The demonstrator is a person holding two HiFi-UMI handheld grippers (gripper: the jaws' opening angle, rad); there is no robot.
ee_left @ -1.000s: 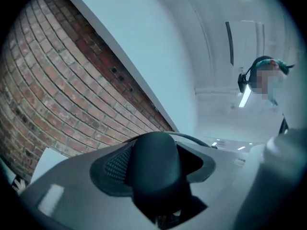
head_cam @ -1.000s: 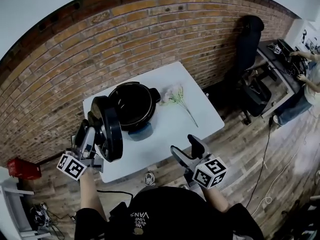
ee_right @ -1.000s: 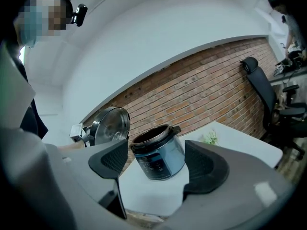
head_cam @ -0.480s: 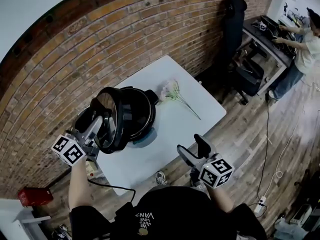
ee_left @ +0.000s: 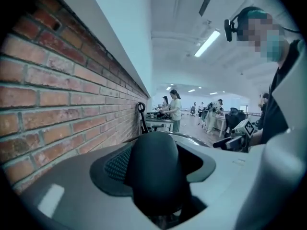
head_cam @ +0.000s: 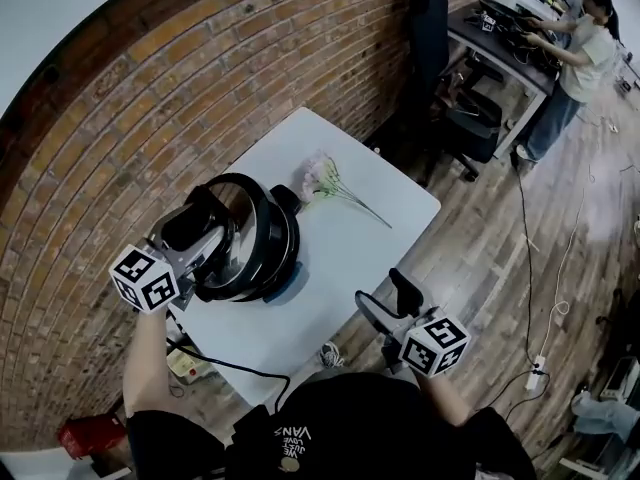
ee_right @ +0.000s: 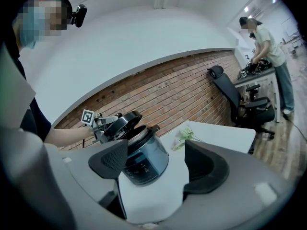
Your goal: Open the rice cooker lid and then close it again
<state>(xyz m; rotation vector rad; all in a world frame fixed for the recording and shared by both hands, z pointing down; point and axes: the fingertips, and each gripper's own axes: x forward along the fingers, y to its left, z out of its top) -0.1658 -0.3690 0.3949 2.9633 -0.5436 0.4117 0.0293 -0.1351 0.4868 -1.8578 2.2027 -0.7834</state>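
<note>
Closing step, I judge. My left claw [head_cam: 196, 238] is clenched on the handle [ee_left: 153, 171] of the lid [head_cam: 245, 236], which is tilted half down over the rice cooker [ee_right: 144, 164] just ahead. My right claw [head_cam: 386, 296] is released and empty, with the cooker well ahead on the counter [head_cam: 360, 238]. Next move: lower the lid flush and press it to latch.

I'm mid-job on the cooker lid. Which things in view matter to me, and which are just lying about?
Part of the job:
- rice cooker
- lid, gripped by the left claw

Just lying about:
- flowers on the table
- right claw, open and empty
- office chair
- person in the background
</note>
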